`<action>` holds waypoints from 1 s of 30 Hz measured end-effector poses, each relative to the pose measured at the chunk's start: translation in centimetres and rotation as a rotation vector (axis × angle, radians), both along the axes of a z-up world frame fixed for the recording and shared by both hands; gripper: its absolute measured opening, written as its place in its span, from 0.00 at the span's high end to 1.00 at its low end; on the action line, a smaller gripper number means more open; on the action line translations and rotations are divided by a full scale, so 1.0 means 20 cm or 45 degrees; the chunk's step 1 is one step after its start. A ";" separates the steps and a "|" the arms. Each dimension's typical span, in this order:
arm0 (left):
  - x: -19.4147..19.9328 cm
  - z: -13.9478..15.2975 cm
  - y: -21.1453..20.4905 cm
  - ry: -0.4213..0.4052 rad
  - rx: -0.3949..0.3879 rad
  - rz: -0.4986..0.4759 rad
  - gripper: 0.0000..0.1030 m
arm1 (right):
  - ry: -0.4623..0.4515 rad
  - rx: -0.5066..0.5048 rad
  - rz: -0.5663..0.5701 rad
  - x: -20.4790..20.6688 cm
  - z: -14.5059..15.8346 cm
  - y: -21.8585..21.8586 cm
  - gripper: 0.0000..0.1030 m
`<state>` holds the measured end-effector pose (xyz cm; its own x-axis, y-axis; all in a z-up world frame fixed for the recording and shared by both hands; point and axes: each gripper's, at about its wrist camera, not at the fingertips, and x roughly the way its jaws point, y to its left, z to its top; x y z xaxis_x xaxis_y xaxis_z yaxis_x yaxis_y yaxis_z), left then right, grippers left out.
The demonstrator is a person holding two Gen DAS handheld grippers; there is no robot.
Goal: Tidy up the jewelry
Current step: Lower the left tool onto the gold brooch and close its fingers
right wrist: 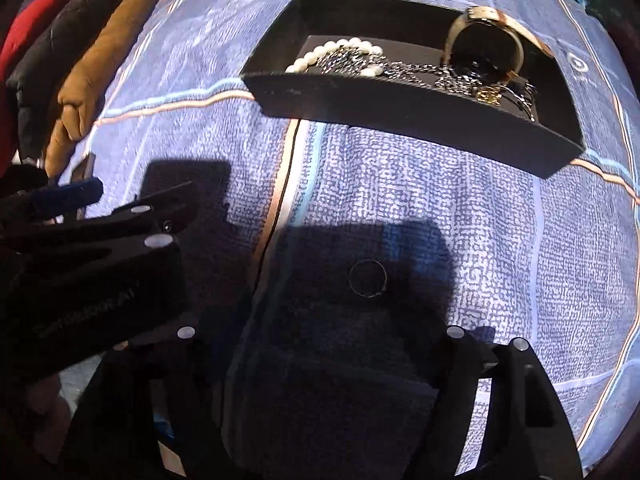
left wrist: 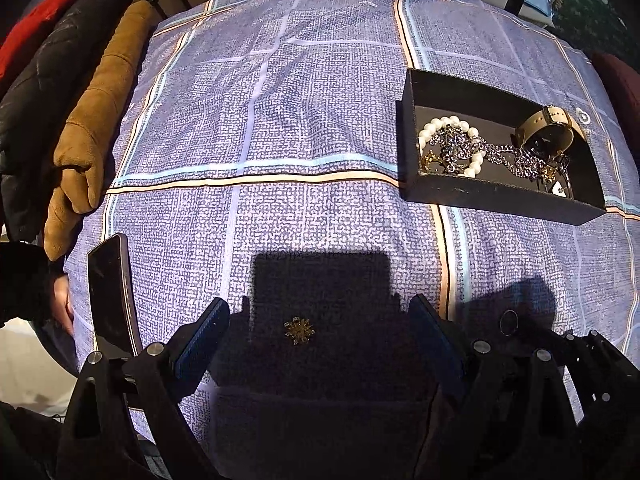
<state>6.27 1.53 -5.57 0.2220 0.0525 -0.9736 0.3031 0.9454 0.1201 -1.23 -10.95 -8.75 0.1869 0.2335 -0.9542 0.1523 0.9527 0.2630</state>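
Both grippers stand with jaws apart and nothing clamped: the left gripper (left wrist: 316, 330) hangs over a gold brooch (left wrist: 299, 330) lying between its pads, untouched; the right gripper (right wrist: 320, 360) hangs over a thin ring (right wrist: 367, 278) lying flat on the bedspread (left wrist: 280, 120). Most of the job looks done; the black box (left wrist: 500, 204) already holds pearls (left wrist: 448, 124), a chain (left wrist: 500, 156) and a watch (left wrist: 548, 128); only brooch and ring remain outside, well short of it. The box's long axis runs left to right across the bed, slightly slanted; the ring, being round, has no clear axis, though a small nub sits on its near rim.
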 end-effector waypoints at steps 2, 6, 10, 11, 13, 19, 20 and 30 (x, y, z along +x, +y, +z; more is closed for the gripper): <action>0.02 0.00 0.03 -0.001 -0.003 0.023 0.14 | 0.006 0.041 -0.066 -0.01 -0.01 -0.06 0.57; 0.05 -0.01 0.07 0.012 -0.018 0.067 0.14 | 0.001 0.070 -0.084 -0.03 -0.03 -0.18 0.79; 0.04 -0.01 0.07 0.011 -0.017 0.066 0.14 | -0.028 0.021 -0.061 -0.07 0.00 -0.19 0.79; 0.04 -0.01 0.06 0.013 -0.017 0.064 0.14 | -0.028 0.038 -0.077 -0.08 0.01 -0.20 0.79; 0.04 -0.01 0.05 0.014 -0.017 0.057 0.14 | -0.044 0.066 -0.110 -0.10 0.03 -0.23 0.79; 0.03 0.00 0.00 0.011 -0.028 0.034 0.14 | -0.142 0.069 -0.129 -0.11 0.19 -0.29 0.79; 0.04 0.01 -0.02 0.007 -0.033 0.025 0.14 | -0.158 0.057 -0.142 -0.10 0.22 -0.31 0.79; 0.18 0.23 -0.39 -0.136 -0.021 -0.078 0.14 | -0.241 -0.145 -0.334 0.14 0.42 -0.50 0.79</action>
